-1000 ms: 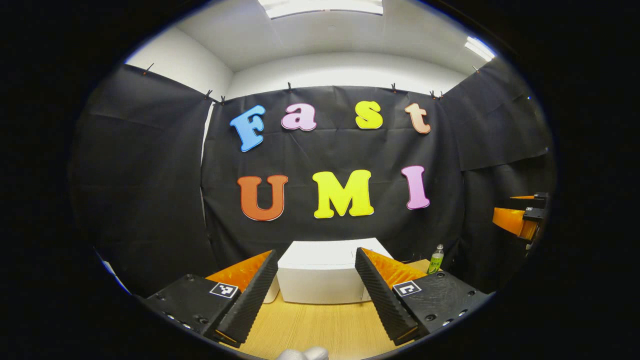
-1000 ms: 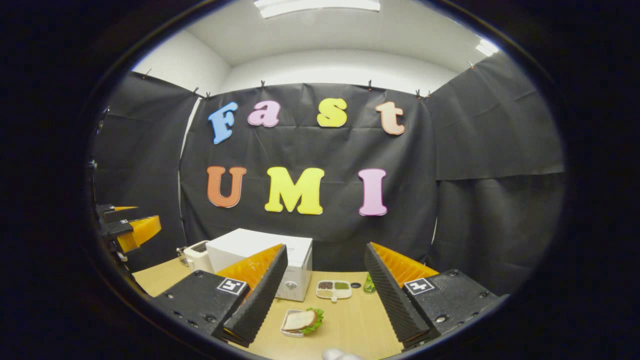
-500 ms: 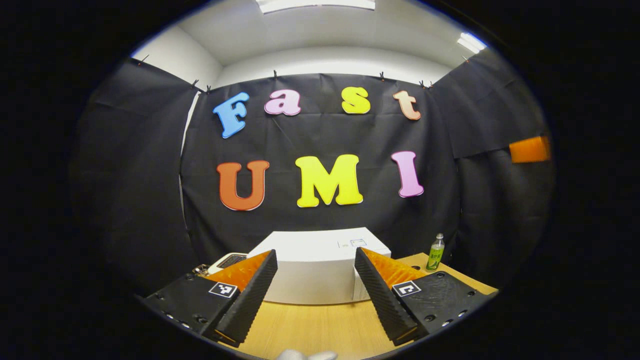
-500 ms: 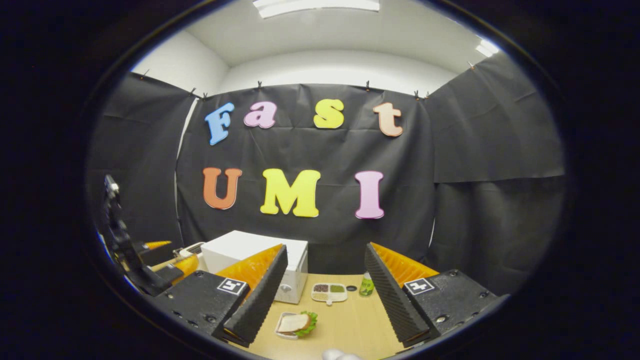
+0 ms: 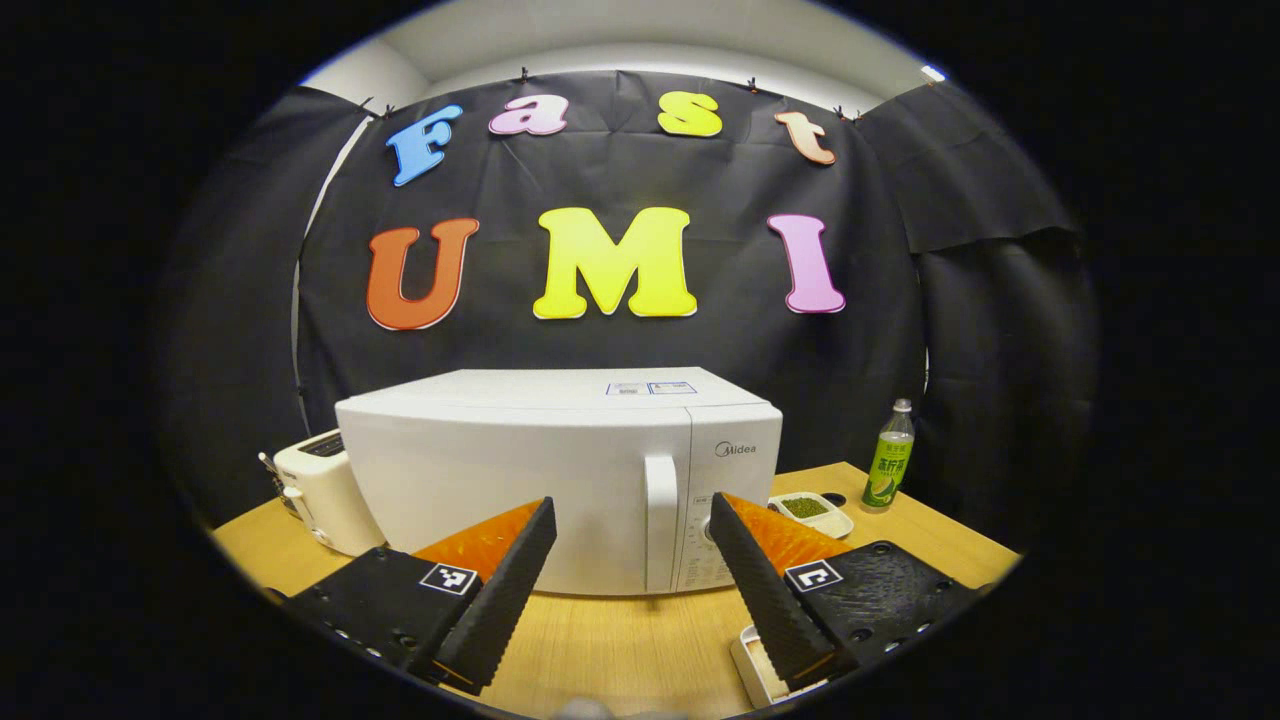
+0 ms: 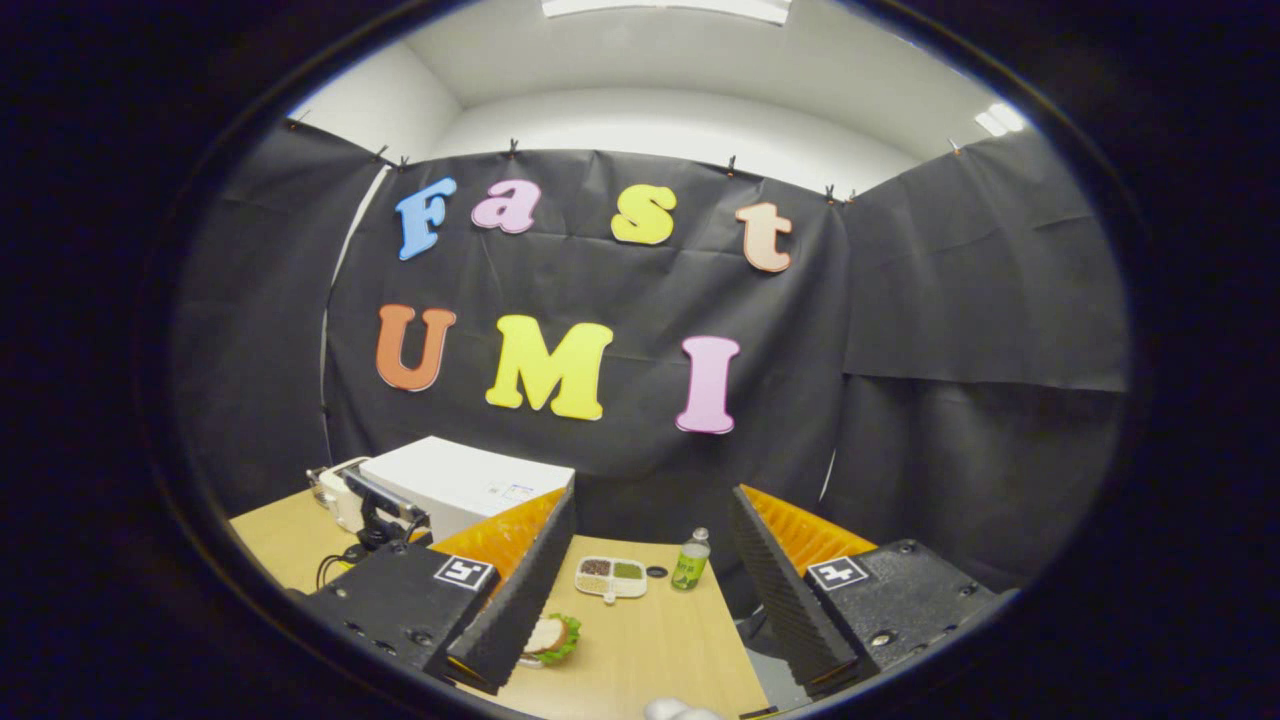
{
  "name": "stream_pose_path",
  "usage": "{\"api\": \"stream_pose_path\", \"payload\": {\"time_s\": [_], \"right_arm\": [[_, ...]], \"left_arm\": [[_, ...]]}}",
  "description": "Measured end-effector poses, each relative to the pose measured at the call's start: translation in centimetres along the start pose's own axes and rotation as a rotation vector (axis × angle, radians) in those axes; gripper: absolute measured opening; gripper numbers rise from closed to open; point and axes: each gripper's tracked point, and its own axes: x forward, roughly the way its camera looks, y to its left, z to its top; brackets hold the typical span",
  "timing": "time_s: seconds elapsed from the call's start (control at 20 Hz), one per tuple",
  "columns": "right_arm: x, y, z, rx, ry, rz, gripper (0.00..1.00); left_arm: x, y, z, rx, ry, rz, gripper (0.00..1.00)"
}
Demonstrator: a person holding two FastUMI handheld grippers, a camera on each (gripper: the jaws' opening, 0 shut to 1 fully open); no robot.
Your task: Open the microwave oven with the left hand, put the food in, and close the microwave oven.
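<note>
The white microwave (image 5: 520, 480) stands on the wooden table with its door shut and a vertical handle (image 5: 660, 520) on the door's right side. My left gripper (image 5: 630, 502) is open just in front of the door, level with the handle and touching nothing. In the right gripper view the microwave (image 6: 455, 478) sits at the left, with the body of my left gripper (image 6: 385, 512) before it. A sandwich with lettuce on a small plate (image 6: 550, 637) lies near my left finger. My right gripper (image 6: 652, 492) hangs open and empty above the table.
A white toaster (image 5: 318, 490) stands left of the microwave. Right of the microwave are a divided snack tray (image 6: 610, 577), a green bottle (image 6: 690, 565) and a small dark cap (image 6: 657, 572). The table's right edge (image 6: 745, 650) runs close by.
My left gripper has dropped and moved in close, so the microwave's front and handle now show. My right gripper has swung to the right; the sandwich has slid toward its left finger.
</note>
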Motion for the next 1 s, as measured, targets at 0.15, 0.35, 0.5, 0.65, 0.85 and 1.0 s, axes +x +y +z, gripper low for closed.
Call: {"api": "stream_pose_path", "payload": {"time_s": [0.15,0.35,0.5,0.65,0.85,1.0], "right_arm": [[0.5,-0.5,-0.3,-0.010,0.020,-0.018,0.99],[1.1,-0.7,0.0,-0.060,0.026,-0.017,0.93],[1.5,-0.4,0.2,-0.060,0.022,-0.003,1.00],[1.8,-0.1,-0.2,-0.039,0.036,0.010,0.96],[1.9,-0.1,-0.7,-0.036,0.055,0.019,1.00],[1.8,-0.2,-0.7,-0.042,0.055,0.025,0.96]], "left_arm": [[3.6,-0.1,-2.0,0.002,0.019,0.018,0.86],[5.8,-0.5,-3.3,-0.004,0.047,0.011,0.66],[6.3,-1.3,-3.2,-0.021,0.041,-0.034,0.61],[6.4,-1.9,-3.3,0.017,0.042,-0.052,0.41],[6.1,-1.8,-3.3,-0.029,0.047,-0.048,0.14],[6.1,-1.7,-3.3,-0.027,0.052,-0.052,0.04]]}}
